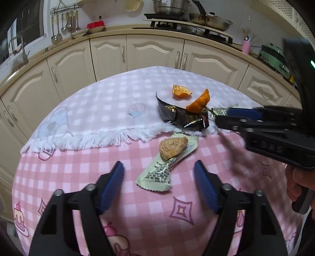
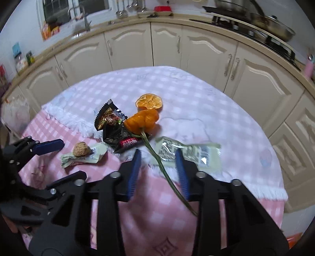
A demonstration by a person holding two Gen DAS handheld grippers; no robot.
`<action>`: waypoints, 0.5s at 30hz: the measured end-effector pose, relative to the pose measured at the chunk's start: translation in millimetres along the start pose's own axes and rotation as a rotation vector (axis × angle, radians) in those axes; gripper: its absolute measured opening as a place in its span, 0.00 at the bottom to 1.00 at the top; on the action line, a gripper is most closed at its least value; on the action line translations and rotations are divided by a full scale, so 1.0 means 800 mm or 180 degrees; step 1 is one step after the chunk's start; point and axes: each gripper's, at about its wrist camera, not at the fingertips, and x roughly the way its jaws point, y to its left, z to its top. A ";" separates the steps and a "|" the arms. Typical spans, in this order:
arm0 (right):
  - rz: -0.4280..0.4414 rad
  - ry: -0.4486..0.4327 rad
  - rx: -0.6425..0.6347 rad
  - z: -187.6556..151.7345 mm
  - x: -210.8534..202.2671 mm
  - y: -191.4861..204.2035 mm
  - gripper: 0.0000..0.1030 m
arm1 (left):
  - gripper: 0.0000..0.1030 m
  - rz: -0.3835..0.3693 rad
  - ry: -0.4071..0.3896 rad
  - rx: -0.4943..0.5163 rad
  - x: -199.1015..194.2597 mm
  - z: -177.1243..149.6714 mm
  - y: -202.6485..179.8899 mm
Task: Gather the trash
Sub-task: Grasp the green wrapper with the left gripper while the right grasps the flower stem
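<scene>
Kitchen setting, cream cabinets (image 1: 153, 53) wrapping round behind under a beige counter (image 1: 110, 32). On the counter: hob with frying pan (image 1: 210, 20) and steel pot (image 1: 171, 6), hanging utensils (image 1: 65, 23), red bowl (image 1: 95, 25), pink cup (image 1: 246, 46), green appliance (image 1: 273, 57), tap (image 2: 84, 17) by the window. Work surface covered in pink checked cloth (image 1: 78, 177) with cartoon prints, overlaid on the far half by a paler fringed cloth (image 1: 98, 102). Trash clustered mid-table: pale green wrapper (image 1: 157, 173) on the pink cloth with a bitten brown biscuit (image 1: 173, 147) on top; crumpled black wrapper (image 1: 183, 118) at the fringe; orange peel (image 1: 181, 91) further back on the pale cloth; curled orange piece (image 1: 197, 103) resting against the black wrapper, thin green stem (image 2: 163, 167) trailing toward the near edge; second pale green wrapper (image 2: 196, 155) on the fringed cloth beside the stem. Left gripper (image 1: 159, 163) tilted down over the first green wrapper, fingers well apart either side of it, nothing gripped, no contact visible. Right gripper (image 2: 157, 151) pointed down at the stem and second wrapper, fingers narrower but with a clear gap, stem running between them, pads not seen pressing it. Hand (image 1: 297, 183) on the right gripper's handle at the frame edge. Some blur around the right gripper.
</scene>
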 end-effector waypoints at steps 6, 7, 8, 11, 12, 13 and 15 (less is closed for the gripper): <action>0.0021 0.0010 -0.0036 -0.003 -0.004 0.014 0.04 | 0.17 -0.0211 -0.0078 -0.0005 -0.006 0.001 -0.001; 0.0023 -0.0003 -0.0011 -0.005 -0.007 0.014 0.04 | 0.16 -0.0231 -0.0085 -0.0024 -0.007 0.000 0.000; 0.0059 -0.0018 0.0044 -0.007 -0.012 0.012 0.04 | 0.15 -0.0267 -0.0105 -0.0057 -0.010 -0.001 0.002; 0.0248 -0.0067 0.0257 -0.017 -0.029 0.002 0.04 | 0.14 -0.0345 -0.0124 -0.0160 -0.016 -0.006 0.008; 0.0279 -0.0075 0.0289 -0.019 -0.033 0.000 0.04 | 0.14 -0.0342 -0.0128 -0.0170 -0.019 -0.009 0.008; 0.0322 -0.0085 0.0326 -0.025 -0.039 -0.002 0.04 | 0.14 -0.0335 -0.0135 -0.0162 -0.024 -0.013 0.006; 0.0394 -0.0111 0.0381 -0.032 -0.049 -0.005 0.04 | 0.14 -0.0402 -0.0129 -0.0185 -0.031 -0.018 0.004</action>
